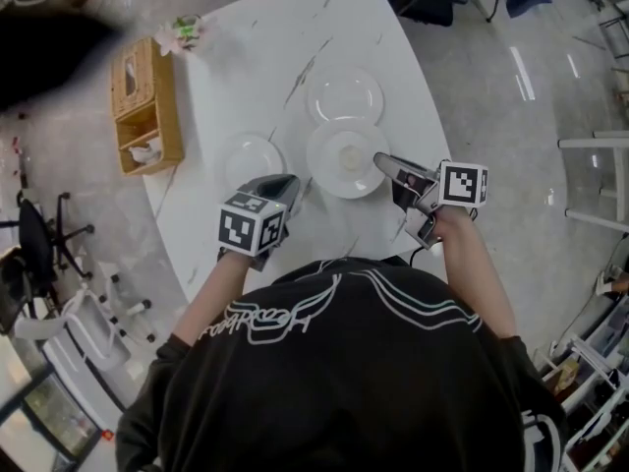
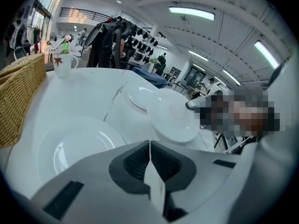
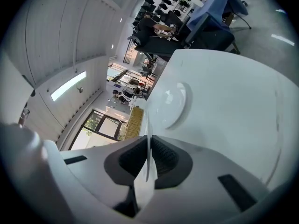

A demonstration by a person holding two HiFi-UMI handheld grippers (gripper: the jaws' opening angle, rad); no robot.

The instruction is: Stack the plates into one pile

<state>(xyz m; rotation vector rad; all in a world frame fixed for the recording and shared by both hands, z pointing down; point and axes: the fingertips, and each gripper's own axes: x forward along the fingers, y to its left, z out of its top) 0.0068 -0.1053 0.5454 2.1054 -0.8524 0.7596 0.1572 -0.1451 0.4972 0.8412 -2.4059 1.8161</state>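
Three white plates are on the white marble table (image 1: 246, 57). The far plate (image 1: 345, 94) lies flat. My right gripper (image 1: 382, 161) is shut on the near rim of the middle plate (image 1: 344, 157), which looks slightly raised in the left gripper view (image 2: 174, 119). In the right gripper view the jaws (image 3: 148, 139) pinch that plate's thin rim edge-on (image 3: 166, 104). The left plate (image 1: 252, 159) (image 2: 77, 146) lies flat just ahead of my left gripper (image 1: 292, 185) (image 2: 149, 144), whose jaws are shut with nothing between them.
A wicker basket (image 1: 145, 106) (image 2: 18, 94) sits at the table's left edge, with a white cup of flowers (image 1: 183, 33) (image 2: 62, 63) behind it. An office chair (image 1: 37, 232) stands on the floor to the left. The person's body is against the table's near edge.
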